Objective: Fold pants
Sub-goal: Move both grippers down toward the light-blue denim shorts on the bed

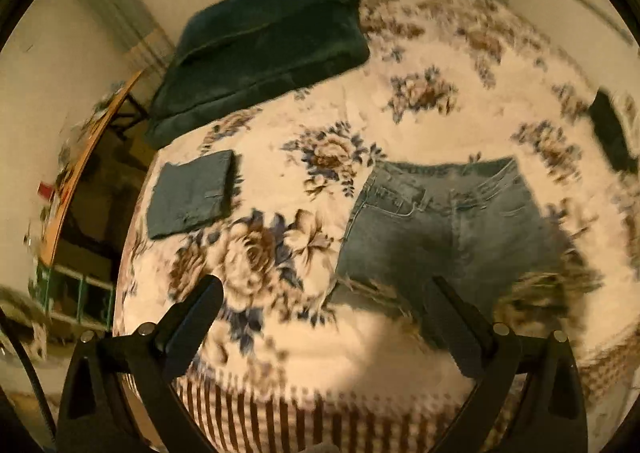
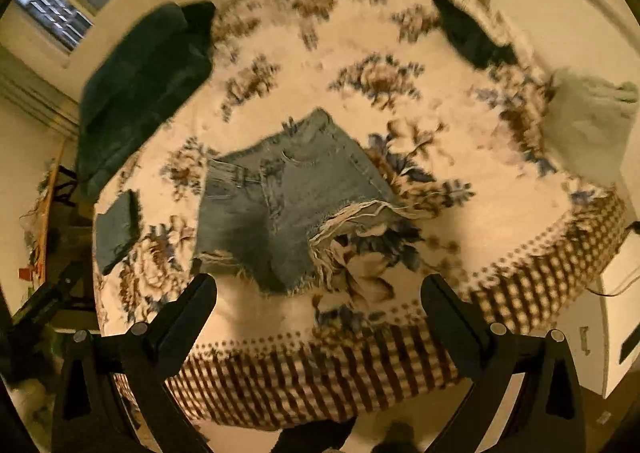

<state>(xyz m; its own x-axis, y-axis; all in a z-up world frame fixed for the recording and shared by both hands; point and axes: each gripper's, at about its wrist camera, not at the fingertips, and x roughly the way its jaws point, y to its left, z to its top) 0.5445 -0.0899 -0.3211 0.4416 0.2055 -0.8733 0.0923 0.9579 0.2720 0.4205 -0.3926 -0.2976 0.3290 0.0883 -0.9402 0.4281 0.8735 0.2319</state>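
Overhead, both grippers, left (image 1: pixel 326 285) and right (image 2: pixel 318 285), hover with jaws spread wide, empty, above denim shorts (image 2: pixel 276 197) lying flat on a floral bed (image 2: pixel 460 141); folded green blanket (image 1: pixel 260 49) far left.

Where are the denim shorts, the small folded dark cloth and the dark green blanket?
denim shorts (image 2: pixel 280 205): right wrist view, on the front panel below the waistband.
small folded dark cloth (image 1: pixel 190 193): left wrist view, on its flat top face.
dark green blanket (image 1: pixel 260 49): left wrist view, on the middle of the folded bulk.

Both tongs, left tongs (image 1: pixel 326 285) and right tongs (image 2: pixel 320 283), are matte black plastic: flat tapering fingers (image 1: pixel 192 317), silver round screw heads at the pivots, triangular cut-outs in the arms.
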